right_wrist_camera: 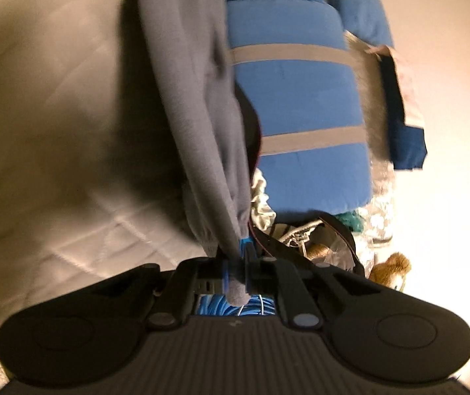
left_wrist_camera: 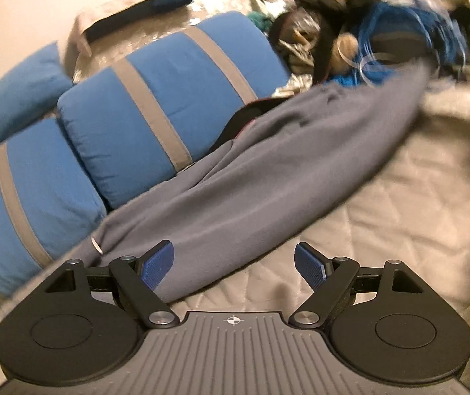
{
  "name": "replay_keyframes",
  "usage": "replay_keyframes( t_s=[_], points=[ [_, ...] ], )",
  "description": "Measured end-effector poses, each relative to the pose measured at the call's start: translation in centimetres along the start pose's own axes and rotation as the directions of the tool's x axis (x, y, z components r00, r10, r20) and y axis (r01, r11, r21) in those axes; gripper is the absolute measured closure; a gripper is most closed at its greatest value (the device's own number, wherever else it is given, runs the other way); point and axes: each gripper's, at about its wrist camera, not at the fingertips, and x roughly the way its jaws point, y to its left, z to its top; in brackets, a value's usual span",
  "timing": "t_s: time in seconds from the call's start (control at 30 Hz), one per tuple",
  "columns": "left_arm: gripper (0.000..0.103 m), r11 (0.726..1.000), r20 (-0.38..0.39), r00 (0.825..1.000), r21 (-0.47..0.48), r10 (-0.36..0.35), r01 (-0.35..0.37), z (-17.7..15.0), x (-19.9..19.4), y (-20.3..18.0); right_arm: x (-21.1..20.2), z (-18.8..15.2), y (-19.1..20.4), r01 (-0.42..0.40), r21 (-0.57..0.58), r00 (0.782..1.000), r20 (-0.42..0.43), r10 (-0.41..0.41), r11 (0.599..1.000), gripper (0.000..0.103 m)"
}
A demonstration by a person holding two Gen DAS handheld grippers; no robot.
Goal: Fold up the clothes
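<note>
The quilted bed [left_wrist_camera: 383, 217] carries my grey garment [left_wrist_camera: 251, 177], stretched long beside the blue pillows [left_wrist_camera: 169, 98] at the bed's edge. My right gripper [right_wrist_camera: 236, 256] is clamped on one end of it, lifting it; my left gripper [left_wrist_camera: 235, 263] gapes wide just at the other end, gripping nothing.

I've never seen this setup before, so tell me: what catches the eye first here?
A long grey garment stretches diagonally across the quilted bed, one end pinched in the shut right gripper. Beside it lie bright blue pillows with grey stripes. The left gripper hovers open over the garment's near end.
</note>
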Motion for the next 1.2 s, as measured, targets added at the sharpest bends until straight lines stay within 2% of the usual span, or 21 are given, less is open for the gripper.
replay_keyframes(
  t_s=[0.17, 0.33, 0.43, 0.53, 0.6, 0.7, 0.77, 0.83, 0.87, 0.9, 0.93, 1.07, 1.2],
  points=[
    [0.023, 0.987, -0.029, 0.996, 0.137, 0.089, -0.084, 0.0, 2.1, -1.3, -0.6, 0.6, -3.1, -0.032, 0.096, 0.999, 0.016, 0.031, 0.995, 0.094],
    [0.023, 0.95, -0.017, 0.982, 0.255, 0.19, -0.18, 0.1, 4.5, -2.1, -0.7, 0.9, -4.3, -0.03, 0.136, 0.999, 0.016, 0.028, 0.99, 0.094],
    [0.023, 0.904, 0.008, 0.963, 0.342, 0.27, -0.257, 0.2, 5.6, -2.6, -0.7, 0.8, -4.1, -0.029, 0.137, 1.0, 0.012, 0.028, 0.99, 0.094],
    [0.023, 0.838, 0.015, 0.935, 0.438, 0.355, -0.326, 0.2, 6.5, -3.1, -0.7, 0.7, -3.6, -0.035, 0.126, 0.999, 0.011, 0.034, 0.991, 0.094],
    [0.023, 0.793, 0.009, 0.913, 0.492, 0.408, -0.359, -0.1, 7.1, -3.2, -0.6, 0.5, -3.3, -0.042, 0.128, 0.999, 0.007, 0.041, 0.991, 0.094],
    [0.027, 0.749, 0.006, 0.894, 0.544, 0.448, -0.379, -0.9, 7.7, -2.9, -0.7, 0.3, -2.5, -0.053, 0.131, 0.999, 0.002, 0.053, 0.99, 0.094],
    [0.039, 0.743, -0.017, 0.897, 0.568, 0.441, -0.355, -1.2, 8.1, -2.5, -0.9, 0.3, -1.8, -0.062, 0.129, 0.998, 0.001, 0.063, 0.99, 0.094],
    [0.067, 0.73, -0.06, 0.896, 0.605, 0.44, -0.318, -1.7, 8.5, -2.3, -1.1, 0.1, -1.0, -0.07, 0.121, 0.997, 0.0, 0.071, 0.99, 0.094],
    [0.077, 0.721, -0.084, 0.893, 0.626, 0.443, -0.298, -2.0, 8.6, -2.2, -1.2, 0.0, -0.7, -0.074, 0.119, 0.997, -0.001, 0.075, 0.99, 0.094],
    [0.094, 0.713, -0.104, 0.89, 0.643, 0.444, -0.28, -2.3, 8.6, -2.2, -1.3, -0.1, -0.2, -0.08, 0.116, 0.997, -0.003, 0.081, 0.99, 0.094],
    [0.1, 0.708, -0.118, 0.889, 0.655, 0.442, -0.264, -2.8, 8.4, -2.1, -1.4, -0.3, 0.3, -0.085, 0.109, 0.996, -0.005, 0.086, 0.99, 0.094],
    [0.101, 0.711, -0.137, 0.9, 0.666, 0.415, -0.226, -3.8, 6.0, -2.1, -1.5, -0.9, 2.8, -0.103, 0.051, 0.994, -0.014, 0.104, 0.993, 0.094],
    [0.101, 0.699, -0.151, 0.911, 0.693, 0.383, -0.179, -4.4, 3.1, -2.5, -1.6, -1.7, 4.4, -0.104, 0.025, 0.994, -0.026, 0.104, 0.994, 0.095]
  ],
)
